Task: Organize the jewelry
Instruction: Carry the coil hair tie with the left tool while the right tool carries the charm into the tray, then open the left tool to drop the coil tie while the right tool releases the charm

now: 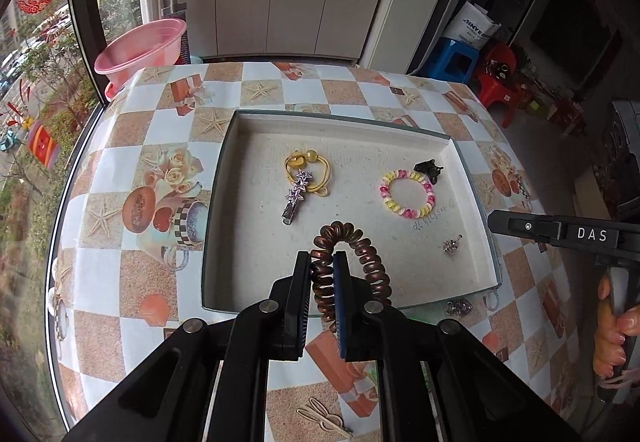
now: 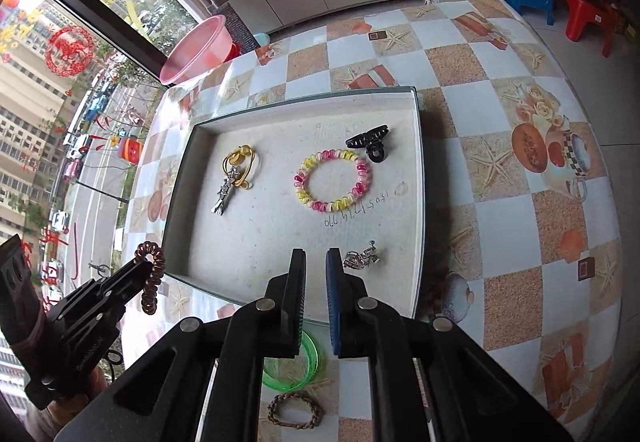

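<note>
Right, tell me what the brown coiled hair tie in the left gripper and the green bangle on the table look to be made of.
Brown coiled hair tie: probably glossy plastic, given its phone-cord spiral with coppery highlights. Green bangle: likely translucent acrylic or plastic; the tablecloth shows through its neon-bright rim.

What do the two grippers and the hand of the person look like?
Both grippers, left gripper and right gripper, are matte black, with angular linkage arms and round silver pivot pins. Each has one black finger and one with a ribbed blue pad. The right gripper's body bears white letters "DAS". The bare right hand shows pale fingernails; no sleeve is visible.
</note>
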Demonstrator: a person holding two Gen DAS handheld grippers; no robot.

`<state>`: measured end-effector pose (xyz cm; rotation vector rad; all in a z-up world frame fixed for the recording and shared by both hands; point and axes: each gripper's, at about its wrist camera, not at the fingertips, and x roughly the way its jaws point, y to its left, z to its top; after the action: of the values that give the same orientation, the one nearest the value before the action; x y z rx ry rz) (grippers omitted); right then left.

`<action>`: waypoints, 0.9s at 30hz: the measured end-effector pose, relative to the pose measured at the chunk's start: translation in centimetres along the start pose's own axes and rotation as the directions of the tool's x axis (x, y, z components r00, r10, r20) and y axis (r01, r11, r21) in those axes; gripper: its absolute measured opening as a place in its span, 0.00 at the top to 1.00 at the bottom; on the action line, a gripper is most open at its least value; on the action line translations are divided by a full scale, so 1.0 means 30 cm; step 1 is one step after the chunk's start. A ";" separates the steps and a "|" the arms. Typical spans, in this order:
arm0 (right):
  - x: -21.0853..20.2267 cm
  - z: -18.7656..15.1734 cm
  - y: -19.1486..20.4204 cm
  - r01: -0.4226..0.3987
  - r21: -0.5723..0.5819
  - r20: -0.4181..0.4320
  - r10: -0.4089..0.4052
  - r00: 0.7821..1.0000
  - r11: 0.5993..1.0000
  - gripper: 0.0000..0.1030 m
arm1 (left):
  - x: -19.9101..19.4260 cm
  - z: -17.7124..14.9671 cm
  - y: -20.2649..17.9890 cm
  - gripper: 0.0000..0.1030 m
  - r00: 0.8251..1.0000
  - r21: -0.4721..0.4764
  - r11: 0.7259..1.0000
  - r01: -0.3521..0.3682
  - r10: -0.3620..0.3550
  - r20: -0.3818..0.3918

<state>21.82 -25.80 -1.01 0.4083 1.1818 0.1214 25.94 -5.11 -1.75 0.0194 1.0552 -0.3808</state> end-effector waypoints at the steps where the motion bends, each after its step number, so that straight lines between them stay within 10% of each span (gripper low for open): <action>1: 0.026 0.012 0.003 0.005 -0.009 -0.010 -0.005 1.000 1.000 0.89 | 0.022 0.010 0.000 0.77 1.000 0.002 1.000 -0.010 0.010 -0.004; 27: 0.224 0.068 -0.079 -0.017 0.020 -0.111 0.019 0.994 1.000 0.89 | 0.307 0.053 -0.037 0.76 0.975 0.116 0.974 -0.194 0.204 -0.089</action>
<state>25.97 -26.45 -7.12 0.4331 1.2904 0.1502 30.96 -9.19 -8.61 0.2405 1.1199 -0.2552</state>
